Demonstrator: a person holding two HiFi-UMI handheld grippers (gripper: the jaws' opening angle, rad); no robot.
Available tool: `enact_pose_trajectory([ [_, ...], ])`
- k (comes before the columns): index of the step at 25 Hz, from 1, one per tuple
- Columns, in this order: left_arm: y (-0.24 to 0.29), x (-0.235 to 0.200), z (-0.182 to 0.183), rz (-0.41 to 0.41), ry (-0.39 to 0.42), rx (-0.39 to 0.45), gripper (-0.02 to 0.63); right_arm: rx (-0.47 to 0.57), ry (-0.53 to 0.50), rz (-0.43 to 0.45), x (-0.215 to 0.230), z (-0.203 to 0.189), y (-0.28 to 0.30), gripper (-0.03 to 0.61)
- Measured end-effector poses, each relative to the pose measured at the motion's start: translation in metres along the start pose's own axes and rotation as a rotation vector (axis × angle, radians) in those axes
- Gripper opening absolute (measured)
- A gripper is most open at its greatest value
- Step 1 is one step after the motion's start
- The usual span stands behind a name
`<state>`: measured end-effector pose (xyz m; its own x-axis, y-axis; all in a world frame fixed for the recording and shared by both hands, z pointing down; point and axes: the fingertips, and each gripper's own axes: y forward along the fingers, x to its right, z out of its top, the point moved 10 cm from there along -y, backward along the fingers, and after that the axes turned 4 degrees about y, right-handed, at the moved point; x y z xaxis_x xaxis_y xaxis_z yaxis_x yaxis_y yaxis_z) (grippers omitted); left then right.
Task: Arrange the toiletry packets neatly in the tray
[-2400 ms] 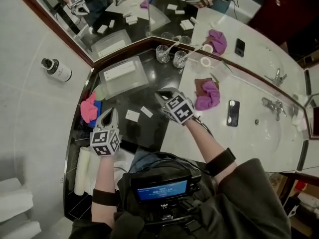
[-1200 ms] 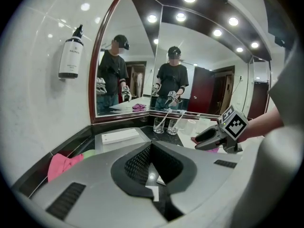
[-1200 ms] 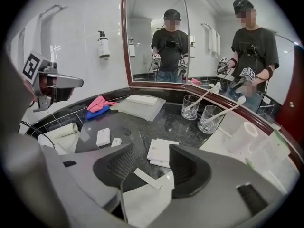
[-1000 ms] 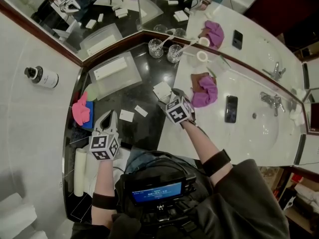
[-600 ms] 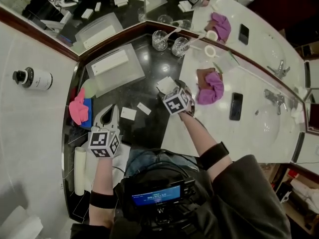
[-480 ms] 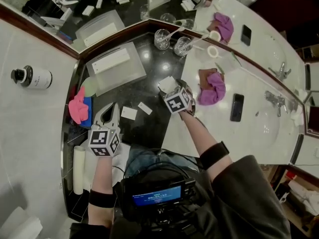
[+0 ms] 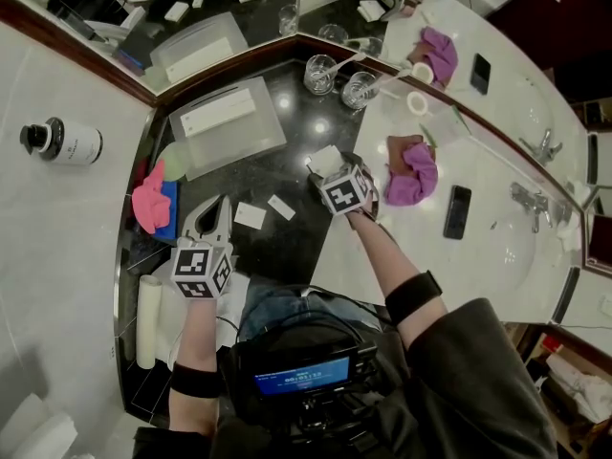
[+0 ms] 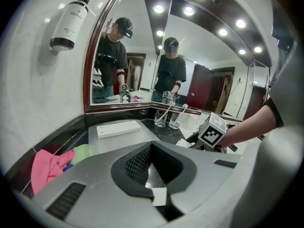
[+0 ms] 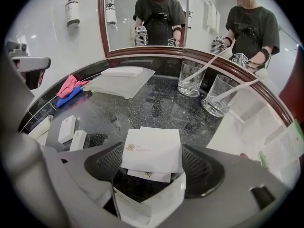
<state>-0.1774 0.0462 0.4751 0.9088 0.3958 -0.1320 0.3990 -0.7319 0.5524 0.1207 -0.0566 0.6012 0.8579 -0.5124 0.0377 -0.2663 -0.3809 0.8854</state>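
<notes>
Two glasses [image 7: 319, 73] at the upper middle each hold a toothbrush; the clear tray [image 7: 251, 146] at upper left holds one long white box [image 7: 218, 113]. Right gripper [image 9: 152, 172], jaws just opened wide, straddles stacked square packets [image 9: 153, 148] at centre. Left gripper [image 8: 151, 146] is clenched, empty, near two small packets [image 7: 251, 216] lower left
</notes>
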Motion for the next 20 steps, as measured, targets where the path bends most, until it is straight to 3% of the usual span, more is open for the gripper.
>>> enact_pose_trajectory([
  [10, -0.002, 0.005, -0.001, 0.011, -0.004, 0.001, 0.000, -0.005, 0.014, 0.039, -0.001, -0.007, -0.003, 0.390],
  [20, -0.011, 0.015, 0.009, 0.034, 0.000, 0.030, 0.000, 0.116, -0.028, 0.026, -0.001, 0.016, -0.045, 0.387],
])
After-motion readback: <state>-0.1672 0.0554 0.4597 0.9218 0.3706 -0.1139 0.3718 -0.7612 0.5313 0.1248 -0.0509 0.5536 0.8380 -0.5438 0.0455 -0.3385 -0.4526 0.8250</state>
